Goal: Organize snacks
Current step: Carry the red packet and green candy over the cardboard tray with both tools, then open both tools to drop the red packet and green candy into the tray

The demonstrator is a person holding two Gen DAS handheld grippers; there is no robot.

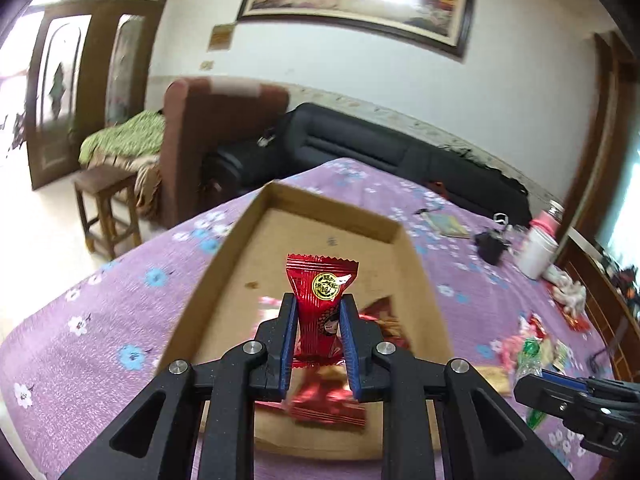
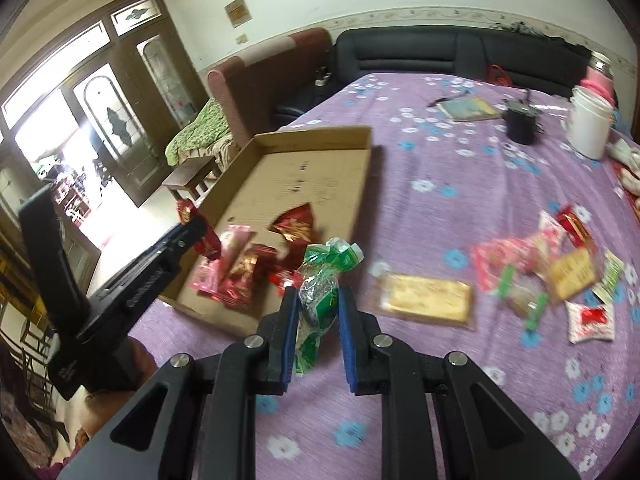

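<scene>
Left gripper (image 1: 318, 304) clamps a red foil candy (image 1: 321, 304) above the shallow brown cardboard tray (image 1: 236, 256); right gripper (image 2: 318, 298) clamps a green-and-clear wrapped sweet (image 2: 320, 292) just beside the tray.

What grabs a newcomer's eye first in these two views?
The red candy pinched upright in the left gripper over the cardboard tray. Then the green-wrapped snack held in the right gripper beside that tray, with loose snacks scattered right on the purple floral tablecloth.

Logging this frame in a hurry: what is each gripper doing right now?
Left gripper: closed on a red wrapped candy.
Right gripper: closed on a green wrapped snack.
</scene>
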